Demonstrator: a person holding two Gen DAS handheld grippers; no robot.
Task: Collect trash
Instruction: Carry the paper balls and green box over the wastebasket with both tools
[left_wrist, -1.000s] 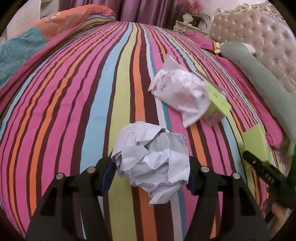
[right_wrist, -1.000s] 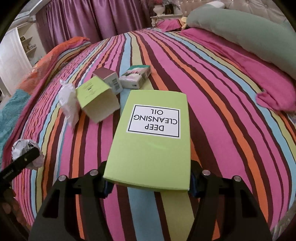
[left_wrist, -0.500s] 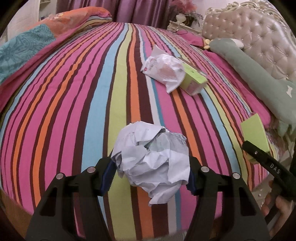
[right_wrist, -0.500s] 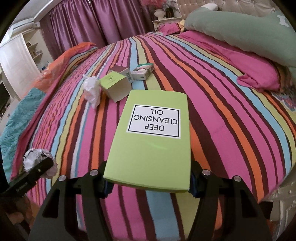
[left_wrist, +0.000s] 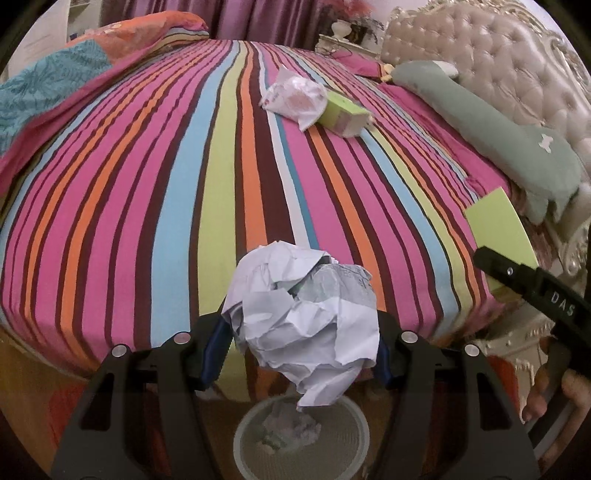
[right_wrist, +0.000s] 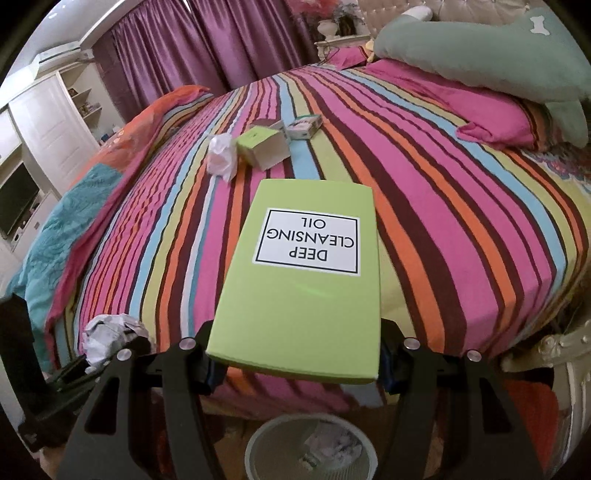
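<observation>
item: carry-to-bin step of trash collection, judged nearly complete for two pieces. left gripper (left_wrist: 301, 332): pressed onto a crumpled paper ball (left_wrist: 301, 317), held at lower centre of the left wrist view, its lower tip hanging just above the mesh wastebasket (left_wrist: 240, 435) seen at the bottom edge. right gripper (right_wrist: 295, 354): pinched on the near end of a flat green carton (right_wrist: 299, 280) labelled "deep cleansing oil", the carton projecting away over the striped bedspread (right_wrist: 443, 206); the same wastebasket (right_wrist: 255, 446) is seen below the jaws at bottom centre, some trash already lying inside. next move, as judged: each load is to be brought squarely over the basket mouth and the jaws spread so the pieces drop in; the long carton may need tipping so it is not caught on the rim. remaining on the bed, upper centre of the right wrist view: a crumpled plastic wrapper (right_wrist: 221, 157), an open green box (right_wrist: 264, 149) touching it, and a small printed box (right_wrist: 304, 127) just behind.
</observation>
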